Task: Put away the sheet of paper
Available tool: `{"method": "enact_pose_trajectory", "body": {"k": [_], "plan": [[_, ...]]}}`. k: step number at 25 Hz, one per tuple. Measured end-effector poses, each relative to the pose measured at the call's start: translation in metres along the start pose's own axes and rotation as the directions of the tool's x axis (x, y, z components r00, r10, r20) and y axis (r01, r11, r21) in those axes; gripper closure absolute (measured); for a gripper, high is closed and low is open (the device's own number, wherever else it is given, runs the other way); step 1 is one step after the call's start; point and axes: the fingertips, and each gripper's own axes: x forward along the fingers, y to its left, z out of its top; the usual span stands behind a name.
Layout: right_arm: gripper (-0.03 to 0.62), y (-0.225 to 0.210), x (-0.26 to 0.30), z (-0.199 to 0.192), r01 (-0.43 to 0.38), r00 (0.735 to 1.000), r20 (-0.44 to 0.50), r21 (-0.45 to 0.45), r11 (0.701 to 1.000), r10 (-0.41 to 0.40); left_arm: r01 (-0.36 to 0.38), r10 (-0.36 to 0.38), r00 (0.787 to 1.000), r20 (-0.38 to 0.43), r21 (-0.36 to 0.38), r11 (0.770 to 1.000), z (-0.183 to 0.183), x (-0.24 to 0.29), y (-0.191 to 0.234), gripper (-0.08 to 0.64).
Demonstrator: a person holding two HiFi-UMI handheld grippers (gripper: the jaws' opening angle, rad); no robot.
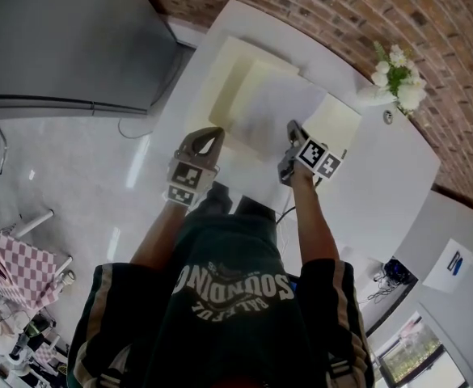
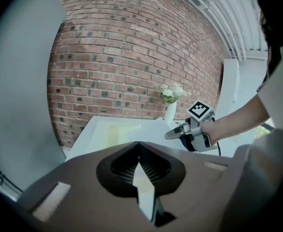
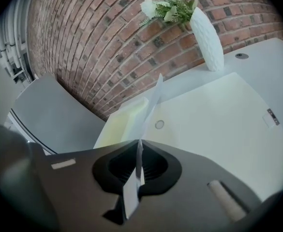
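A white sheet of paper (image 1: 275, 107) hangs a little above the white table (image 1: 382, 188), held at its near edge by both grippers. My left gripper (image 1: 210, 138) is shut on its left corner. In the left gripper view the paper (image 2: 144, 190) shows as a white strip between the shut jaws (image 2: 139, 146). My right gripper (image 1: 292, 128) is shut on the right corner, where the sheet (image 3: 152, 103) rises edge-on from the jaws (image 3: 140, 145). Under the sheet lies a pale yellow open folder (image 1: 240, 61), partly hidden by it.
A white vase of flowers (image 1: 395, 74) stands at the table's far right by the brick wall (image 1: 430, 23). A large grey cabinet (image 1: 66, 39) stands left of the table. The person's legs are against the table's near edge.
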Motion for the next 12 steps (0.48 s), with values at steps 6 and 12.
{"method": "enact_pose_trajectory", "body": {"k": [6,12], "plan": [[0.591,0.009,0.015,-0.003,-0.014,1.000,-0.021,-0.002,1.000,0.014,-0.020,0.020,1.000,-0.002,-0.020,1.000,-0.004,-0.004,0.005,0.551],[0.591,0.016,0.028,-0.003,-0.013,0.999,-0.042,-0.017,1.000,0.013,-0.038,0.039,0.999,0.004,-0.040,0.998,-0.003,-0.005,0.009,0.551]]}}
